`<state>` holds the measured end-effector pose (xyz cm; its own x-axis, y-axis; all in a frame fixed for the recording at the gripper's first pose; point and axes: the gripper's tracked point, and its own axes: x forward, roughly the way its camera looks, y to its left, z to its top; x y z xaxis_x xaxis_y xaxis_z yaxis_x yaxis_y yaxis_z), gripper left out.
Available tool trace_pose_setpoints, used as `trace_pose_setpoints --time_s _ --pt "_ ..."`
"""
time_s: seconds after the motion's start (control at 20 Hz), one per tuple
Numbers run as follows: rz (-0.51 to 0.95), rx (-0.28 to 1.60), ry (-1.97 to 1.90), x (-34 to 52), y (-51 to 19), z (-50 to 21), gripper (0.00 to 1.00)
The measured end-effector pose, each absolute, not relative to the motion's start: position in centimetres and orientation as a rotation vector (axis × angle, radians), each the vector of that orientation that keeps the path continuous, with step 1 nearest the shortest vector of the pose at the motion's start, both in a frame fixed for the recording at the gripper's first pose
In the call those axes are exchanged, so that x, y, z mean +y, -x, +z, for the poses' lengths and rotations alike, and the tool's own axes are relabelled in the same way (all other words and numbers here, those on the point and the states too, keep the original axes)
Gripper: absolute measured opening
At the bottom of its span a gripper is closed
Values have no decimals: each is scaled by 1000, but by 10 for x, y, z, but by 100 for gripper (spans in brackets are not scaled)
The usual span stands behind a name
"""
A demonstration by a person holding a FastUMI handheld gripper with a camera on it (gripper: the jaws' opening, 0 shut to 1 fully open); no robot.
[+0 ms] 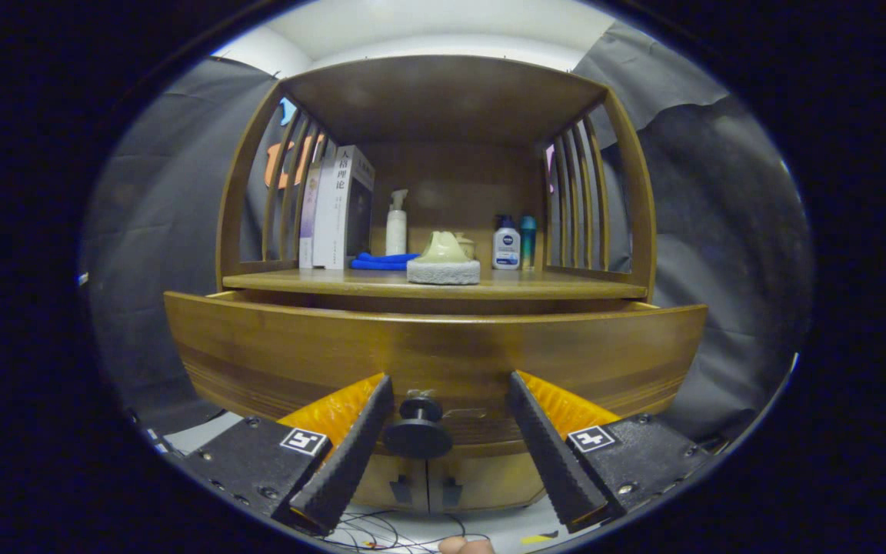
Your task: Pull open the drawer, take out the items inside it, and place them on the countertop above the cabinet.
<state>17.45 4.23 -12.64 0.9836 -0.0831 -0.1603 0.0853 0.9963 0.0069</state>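
The wooden cabinet's drawer front (274, 346) stands close before me, out from the cabinet body. Its inside is hidden below the front's top edge. The round dark knob (418, 432) lies between my fingers, nearer the left one. My gripper (449, 378) is open, its fingers a little wider apart than the knob and not pressing on it. Above the drawer runs the countertop (566, 289), under a slatted wooden hutch.
On the countertop stand upright books (339, 208), a white pump bottle (396, 225), a blue cloth (381, 261), a grey block with a pale green piece on it (444, 265), a white bottle (505, 243) and a teal can (527, 240). Two lower cabinet doors (428, 485) sit under the drawer.
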Motion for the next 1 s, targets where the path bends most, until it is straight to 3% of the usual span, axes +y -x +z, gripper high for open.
trace_pose_setpoints --time_s 1.0 --pt "-76 149 13 40 -224 -125 99"
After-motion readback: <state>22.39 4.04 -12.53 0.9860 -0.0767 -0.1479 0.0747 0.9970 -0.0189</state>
